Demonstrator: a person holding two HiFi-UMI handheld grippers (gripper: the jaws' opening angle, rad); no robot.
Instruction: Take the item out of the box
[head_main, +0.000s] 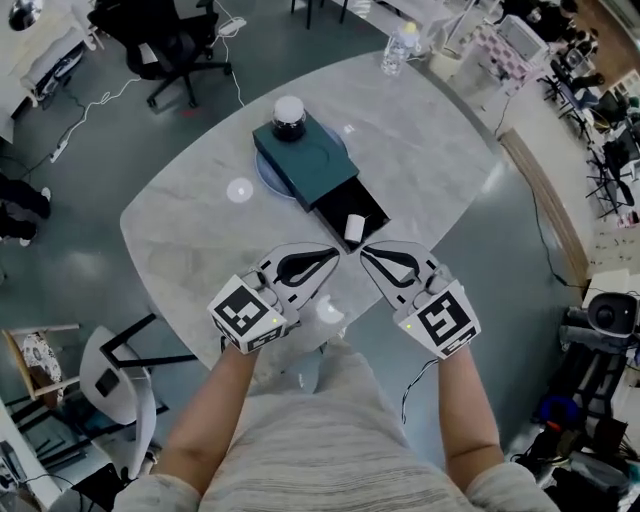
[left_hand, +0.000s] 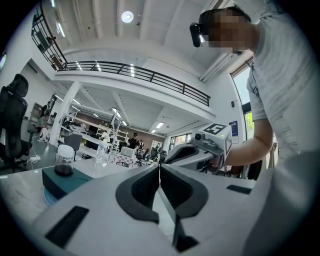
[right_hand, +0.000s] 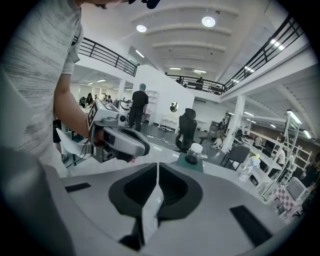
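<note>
Head view, left claw (head_main: 336, 251) closed and empty, right claw (head_main: 363, 249) closed and empty, beside box (head_main: 305, 165)

I am running this from a large open-plan lab or robotics workspace, not a home. My grey marble-look table (head_main: 190, 220) stands on a bare grey floor (head_main: 60, 250). A black office chair (head_main: 165, 40) sits beyond the table's far edge, and power cables (head_main: 92, 105) trail across the floor. Off the table's right edge I see benches crowded with gear (head_main: 600, 150) and a camera-like device (head_main: 608, 313). The gripper views show a high white ceiling with round lights (right_hand: 208, 21), a railed mezzanine (left_hand: 135, 72), metal racks (left_hand: 112, 127) and people (right_hand: 137, 105) standing about.
</note>
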